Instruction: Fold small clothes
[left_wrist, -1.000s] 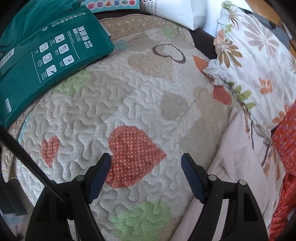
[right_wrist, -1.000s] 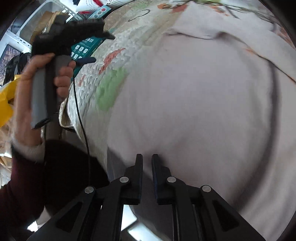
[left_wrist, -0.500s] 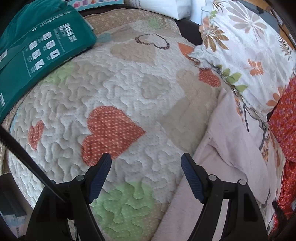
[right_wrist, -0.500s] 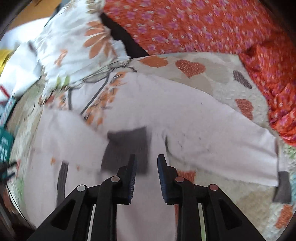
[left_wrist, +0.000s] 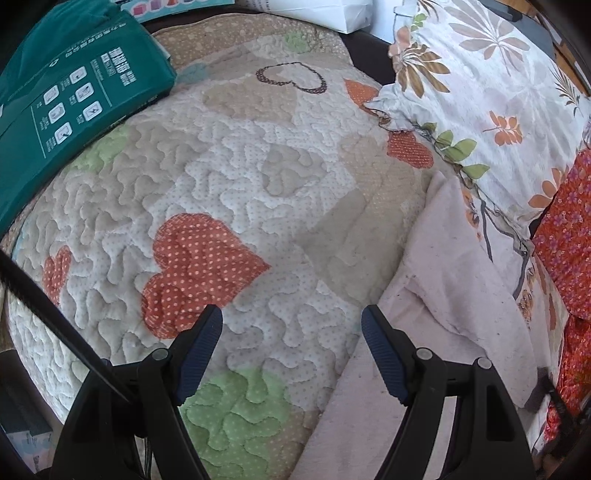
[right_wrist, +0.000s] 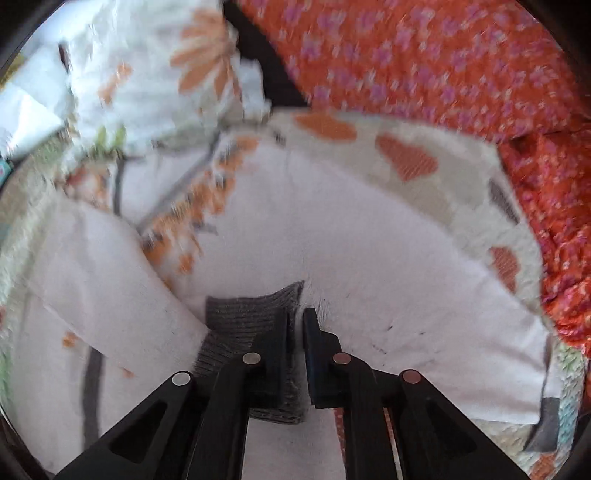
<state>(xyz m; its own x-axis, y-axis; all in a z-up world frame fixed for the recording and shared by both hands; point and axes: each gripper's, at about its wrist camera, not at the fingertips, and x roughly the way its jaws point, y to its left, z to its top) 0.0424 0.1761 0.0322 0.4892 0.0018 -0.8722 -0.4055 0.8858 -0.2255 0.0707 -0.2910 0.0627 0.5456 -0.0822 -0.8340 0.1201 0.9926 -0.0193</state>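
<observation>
A pale pink garment (right_wrist: 332, 236) with grey ribbed cuffs lies spread on a heart-patterned quilt (left_wrist: 236, 192). In the right wrist view my right gripper (right_wrist: 295, 317) is shut on the grey cuff (right_wrist: 247, 314) of one sleeve, folded in over the garment's body. The other sleeve stretches right to a grey cuff (right_wrist: 546, 413). In the left wrist view my left gripper (left_wrist: 291, 332) is open and empty above the quilt, just left of the garment's edge (left_wrist: 461, 295).
A green package (left_wrist: 74, 96) lies at the quilt's far left. A floral pillow (left_wrist: 480, 92) sits at the back right, and red floral fabric (right_wrist: 461, 62) borders the right side. A white bag (left_wrist: 332, 11) stands at the back.
My right gripper has swung over the garment and closed on the grey cuff. My left gripper has drifted slightly, still open above the quilt.
</observation>
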